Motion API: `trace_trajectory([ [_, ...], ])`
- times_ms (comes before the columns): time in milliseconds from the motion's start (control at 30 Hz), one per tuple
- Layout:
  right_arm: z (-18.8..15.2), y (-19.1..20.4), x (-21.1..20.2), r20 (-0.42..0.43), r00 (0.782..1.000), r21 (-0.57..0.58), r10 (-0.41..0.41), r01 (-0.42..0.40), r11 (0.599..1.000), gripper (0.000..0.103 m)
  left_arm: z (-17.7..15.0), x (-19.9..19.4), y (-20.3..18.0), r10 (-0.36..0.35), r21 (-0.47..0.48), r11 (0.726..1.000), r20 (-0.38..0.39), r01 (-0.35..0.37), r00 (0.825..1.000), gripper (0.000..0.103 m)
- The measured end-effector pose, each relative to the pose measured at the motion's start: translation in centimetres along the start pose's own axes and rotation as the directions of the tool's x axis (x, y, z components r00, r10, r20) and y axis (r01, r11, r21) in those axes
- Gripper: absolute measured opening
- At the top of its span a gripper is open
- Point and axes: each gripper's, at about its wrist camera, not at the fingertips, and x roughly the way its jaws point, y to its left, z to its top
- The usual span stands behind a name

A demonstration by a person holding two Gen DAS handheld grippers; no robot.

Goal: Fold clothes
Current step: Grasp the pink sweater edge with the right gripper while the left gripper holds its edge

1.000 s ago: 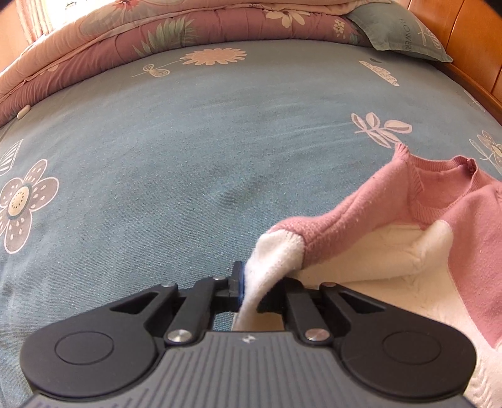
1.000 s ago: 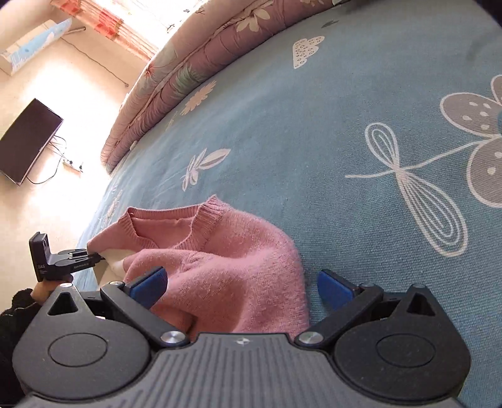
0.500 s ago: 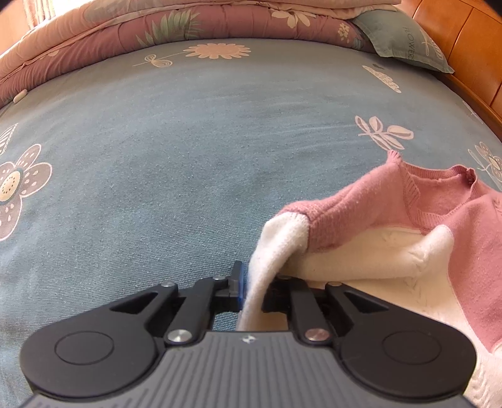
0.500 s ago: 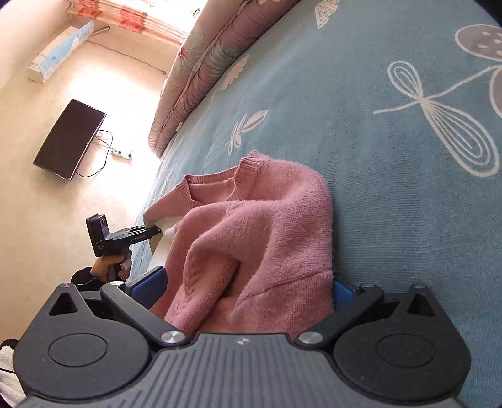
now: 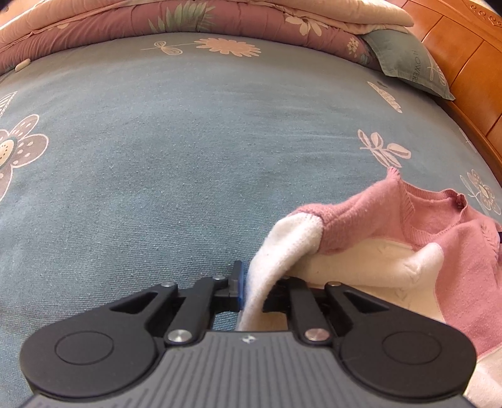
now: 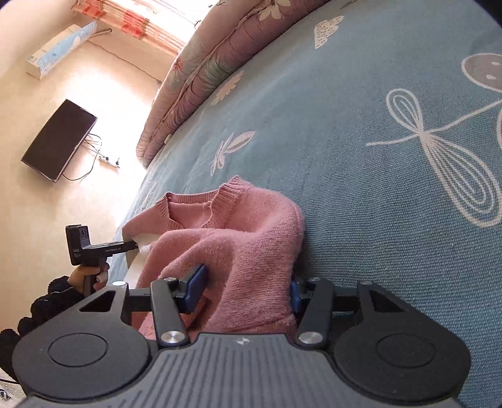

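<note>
A pink and white knit sweater (image 5: 439,238) lies bunched on the blue flowered bed sheet (image 5: 188,157), its neckline facing up. My left gripper (image 5: 255,282) is shut on a white edge of the sweater, which drapes over the right finger and hides it. In the right wrist view the sweater (image 6: 251,238) rises in a pink fold, and my right gripper (image 6: 246,290) has both blue pads pressed against that fold. The left gripper (image 6: 133,246), held by a hand (image 6: 91,276) in a dark sleeve, pinches the sweater's far side at the bed's edge.
A folded pink quilt (image 5: 188,18) and a grey-green pillow (image 5: 408,62) line the far side of the bed, against a wooden headboard (image 5: 464,62). Beyond the bed's edge are the floor, a dark TV (image 6: 59,139) and a wall air conditioner (image 6: 59,50).
My right gripper's fingers have narrowed from wide open onto the pink fold, which lifted and bunched between them. The left gripper kept its hold and shifted slightly.
</note>
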Motion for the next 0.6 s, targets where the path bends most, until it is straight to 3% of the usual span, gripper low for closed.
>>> trace_trajectory([
  [33, 0.2, 0.7, 0.0, -0.003, 0.999, -0.034, -0.04, 0.039, 0.999, 0.031, 0.1, -0.1, -0.2, 0.003, 0.007, 1.0, -0.003, -0.003, 1.0, 0.002],
  [100, 0.6, 2.2, 0.1, -0.005, 0.993, -0.102, -0.119, 0.117, 0.988, 0.023, 0.3, -0.4, -0.8, 0.019, 0.032, 0.999, -0.006, -0.019, 1.0, 0.002],
  [233, 1.3, 5.2, 0.2, 0.008, 0.962, -0.234, -0.272, 0.266, 0.935, 0.021, 1.5, -1.4, -0.6, 0.01, 0.015, 1.0, -0.003, -0.01, 1.0, 0.001],
  [367, 3.5, 6.5, 0.2, 0.069, 0.936, -0.284, -0.346, 0.351, 0.892, 0.02, 3.3, -1.8, -1.4, 0.043, 0.042, 0.998, 0.028, -0.044, 0.999, 0.002],
  [467, 5.1, 7.2, 0.5, 0.121, 0.905, -0.307, -0.408, 0.425, 0.852, 0.02, 4.8, -2.4, -1.3, 0.071, 0.006, 0.997, 0.084, -0.072, 0.994, 0.002],
  [567, 6.2, 8.2, 0.3, 0.22, 0.861, -0.334, -0.458, 0.507, 0.794, 0.02, 6.2, -3.7, -0.6, 0.078, -0.05, 0.996, 0.173, -0.07, 0.982, 0.002],
  [600, 6.3, 8.7, 0.0, 0.289, 0.828, -0.345, -0.48, 0.558, 0.755, 0.021, 6.5, -4.0, -0.2, 0.074, -0.072, 0.996, 0.197, -0.061, 0.978, 0.002],
])
